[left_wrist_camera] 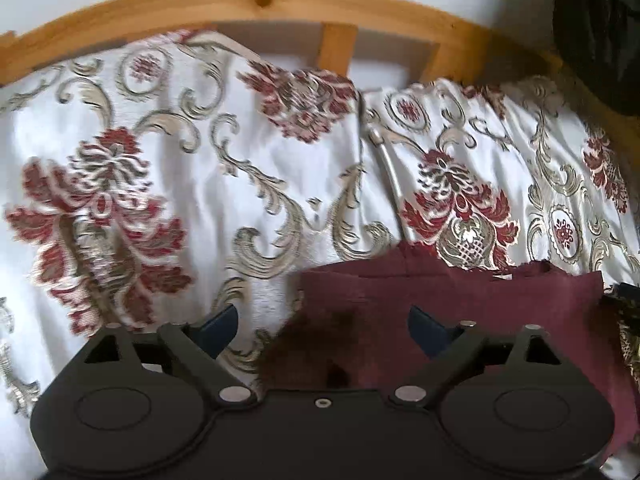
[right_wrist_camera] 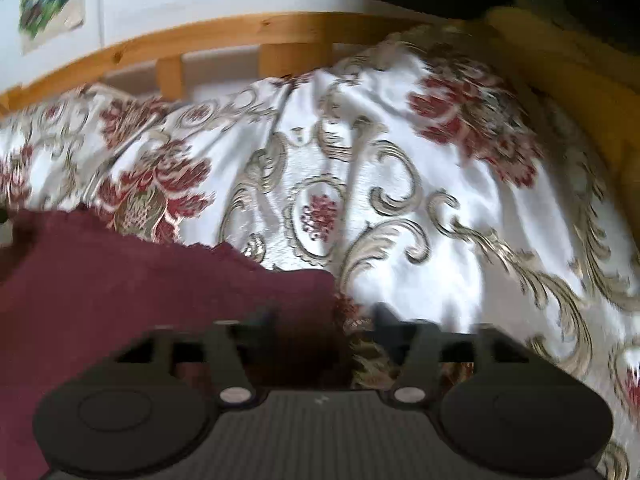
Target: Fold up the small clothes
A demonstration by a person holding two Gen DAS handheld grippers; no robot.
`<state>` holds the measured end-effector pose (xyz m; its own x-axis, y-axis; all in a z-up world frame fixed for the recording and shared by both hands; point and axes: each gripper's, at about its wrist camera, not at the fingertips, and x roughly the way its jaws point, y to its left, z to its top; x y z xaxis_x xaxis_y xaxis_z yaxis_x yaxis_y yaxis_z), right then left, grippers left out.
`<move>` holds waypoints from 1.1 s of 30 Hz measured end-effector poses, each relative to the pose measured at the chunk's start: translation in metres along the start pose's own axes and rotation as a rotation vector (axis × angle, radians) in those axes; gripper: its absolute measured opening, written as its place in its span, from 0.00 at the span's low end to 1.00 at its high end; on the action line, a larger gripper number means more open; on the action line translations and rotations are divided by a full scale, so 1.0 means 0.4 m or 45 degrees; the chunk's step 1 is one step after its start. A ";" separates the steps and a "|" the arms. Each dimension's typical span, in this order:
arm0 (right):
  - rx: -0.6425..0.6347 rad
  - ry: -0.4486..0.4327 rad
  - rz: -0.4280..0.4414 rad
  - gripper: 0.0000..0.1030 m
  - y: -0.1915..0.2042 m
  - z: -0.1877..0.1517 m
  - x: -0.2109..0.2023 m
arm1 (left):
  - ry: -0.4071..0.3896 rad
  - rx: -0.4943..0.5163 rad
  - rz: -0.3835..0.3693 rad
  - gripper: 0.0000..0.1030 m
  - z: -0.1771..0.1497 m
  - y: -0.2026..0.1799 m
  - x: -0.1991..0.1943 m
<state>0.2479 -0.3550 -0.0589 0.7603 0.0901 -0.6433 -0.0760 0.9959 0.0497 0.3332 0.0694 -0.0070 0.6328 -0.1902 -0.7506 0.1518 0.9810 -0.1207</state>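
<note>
A dark maroon garment [left_wrist_camera: 460,304] lies flat on the patterned bedspread [left_wrist_camera: 192,152], its far edge folded and frayed. My left gripper [left_wrist_camera: 322,330] hovers over the garment's left end with its blue-tipped fingers [left_wrist_camera: 218,328] spread wide; nothing is pressed between them. In the right wrist view the same maroon garment [right_wrist_camera: 120,280] fills the lower left. My right gripper [right_wrist_camera: 326,320] is open over the garment's right corner. Its left finger is above the cloth and its right finger [right_wrist_camera: 386,316] above the bedspread [right_wrist_camera: 440,248]. Neither gripper holds the cloth.
The bedspread is white with red flowers and gold scrolls, and wrinkled. A wooden bed rail [left_wrist_camera: 260,4] with slats runs along the far side; the same wooden rail [right_wrist_camera: 260,28] backs onto a white wall. A dark bulky object [left_wrist_camera: 600,32] sits at the upper right.
</note>
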 end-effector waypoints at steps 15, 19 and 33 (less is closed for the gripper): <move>0.126 -0.167 0.078 1.00 0.083 -0.246 -0.267 | -0.071 -0.097 -0.106 0.91 -0.243 -0.045 -0.106; 0.088 -0.155 0.125 1.00 0.107 -0.260 -0.251 | -0.011 -0.102 -0.129 0.56 -0.265 -0.052 -0.099; 0.164 -0.155 0.230 0.45 0.109 -0.277 -0.224 | 0.029 -0.321 -0.149 0.04 -0.301 -0.005 -0.120</move>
<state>0.1049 -0.3208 -0.0838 0.8146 0.2598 -0.5185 -0.1410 0.9560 0.2574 0.2112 0.0810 -0.0491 0.6044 -0.3045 -0.7362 0.0274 0.9315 -0.3628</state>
